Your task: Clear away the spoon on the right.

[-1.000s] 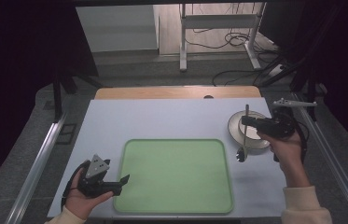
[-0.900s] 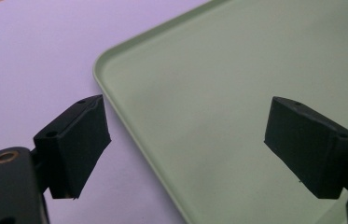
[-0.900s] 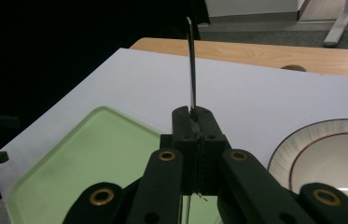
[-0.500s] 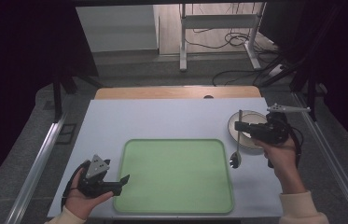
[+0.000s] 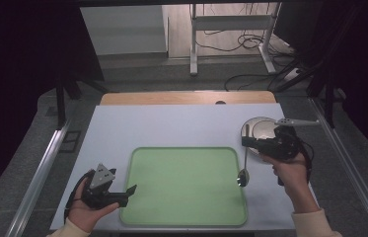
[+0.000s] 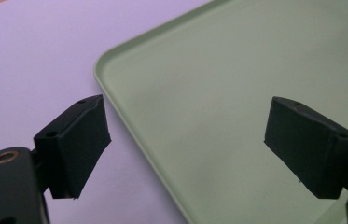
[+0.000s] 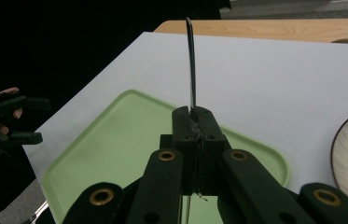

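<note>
Hands enter from the near edge of a pale surface (image 5: 171,126), each holding a hand-held gripper. The left hand-held gripper (image 5: 127,193) rests low at the near left, just beside the left rim of a green tray (image 5: 186,197); in the left gripper view its two black pads stand wide apart with nothing between them, one over the bare surface and one over the tray.

Farther in and to the right, the right hand-held gripper (image 5: 246,143) has its jaws pressed together on the handle of a metal spoon (image 5: 244,165). The spoon hangs with its bowl down, over the tray's right rim, its handle tip rising above the jaws. Just behind that gripper, a round white plate (image 5: 258,127) sits on the surface, near the right edge. Beyond it a strip of wooden tabletop (image 5: 186,98) runs along the far side.
</note>
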A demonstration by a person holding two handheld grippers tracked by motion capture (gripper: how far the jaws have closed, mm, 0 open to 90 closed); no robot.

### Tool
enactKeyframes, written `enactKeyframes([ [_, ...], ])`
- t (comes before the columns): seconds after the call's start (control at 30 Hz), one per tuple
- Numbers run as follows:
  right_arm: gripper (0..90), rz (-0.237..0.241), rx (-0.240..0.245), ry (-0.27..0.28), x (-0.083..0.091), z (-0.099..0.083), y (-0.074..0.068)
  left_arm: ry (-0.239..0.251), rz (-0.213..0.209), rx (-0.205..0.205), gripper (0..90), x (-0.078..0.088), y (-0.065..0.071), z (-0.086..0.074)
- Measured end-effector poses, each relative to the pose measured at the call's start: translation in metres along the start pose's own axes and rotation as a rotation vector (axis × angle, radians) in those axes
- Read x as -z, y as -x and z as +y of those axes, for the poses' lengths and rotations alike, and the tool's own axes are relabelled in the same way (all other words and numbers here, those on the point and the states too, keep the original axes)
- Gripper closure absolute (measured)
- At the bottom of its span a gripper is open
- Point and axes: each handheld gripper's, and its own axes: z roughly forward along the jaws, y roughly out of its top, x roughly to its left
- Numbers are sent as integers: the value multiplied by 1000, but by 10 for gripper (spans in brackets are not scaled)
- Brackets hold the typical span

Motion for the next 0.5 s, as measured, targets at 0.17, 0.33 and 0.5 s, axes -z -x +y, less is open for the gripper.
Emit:
enactKeyframes([
  [0.17,886,11,0,-11,-4,-3,-7,-1,0,0,137,0,0,0],
  [0.33,885,7,7,-17,-7,-7,-11,-2,-1,-1,137,-1,1,0],
  [0.5,885,12,-2,-37,-12,-14,-13,-4,-3,-4,137,-1,1,0],
])
